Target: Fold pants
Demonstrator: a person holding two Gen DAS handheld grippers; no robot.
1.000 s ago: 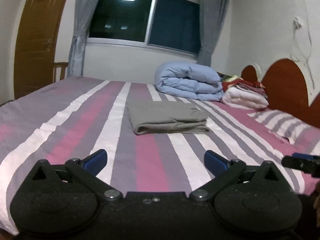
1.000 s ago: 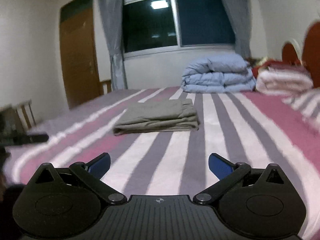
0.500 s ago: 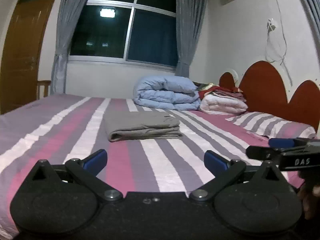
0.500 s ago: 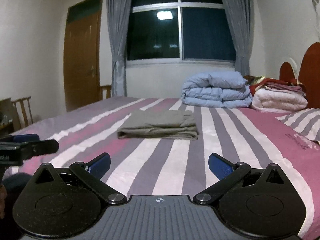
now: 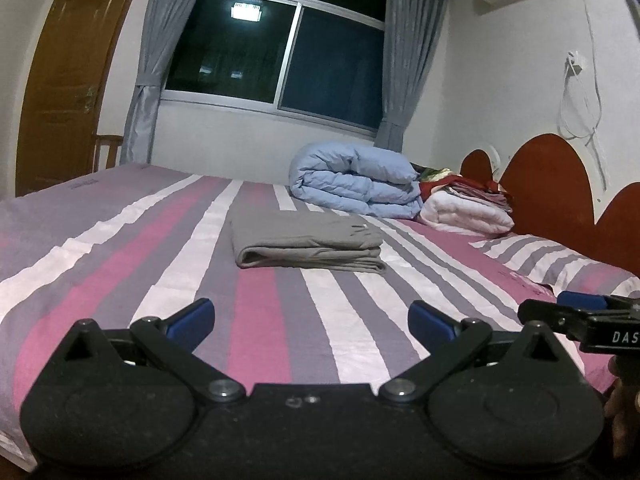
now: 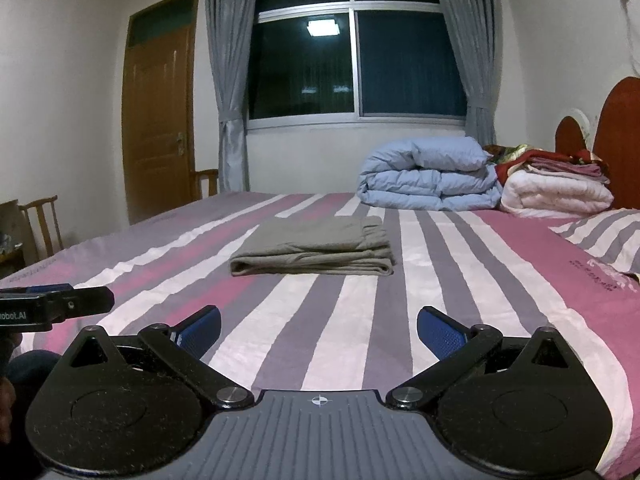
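Grey pants (image 5: pixel 306 242) (image 6: pixel 316 246) lie folded in a neat flat stack in the middle of the striped bed (image 5: pixel 120 264) (image 6: pixel 460 280). My left gripper (image 5: pixel 311 322) is open and empty, held back near the bed's front edge, well short of the pants. In the right wrist view my right gripper (image 6: pixel 319 330) is likewise open with nothing between its blue pads, also far from the stack. Each gripper shows at the edge of the other's view: the right one (image 5: pixel 580 314) and the left one (image 6: pixel 56 306).
A rolled light-blue duvet (image 5: pixel 356 184) (image 6: pixel 428 174) and a pile of white and red bedding (image 5: pixel 466 208) (image 6: pixel 556 188) sit at the far side by the red headboard (image 5: pixel 552 176). A striped pillow (image 5: pixel 560 262) lies right. Wooden chairs (image 6: pixel 40 220) stand left of the bed.
Both cameras have tilted up and drawn back a little from the bed; the pants have not moved. Both grippers stay open.
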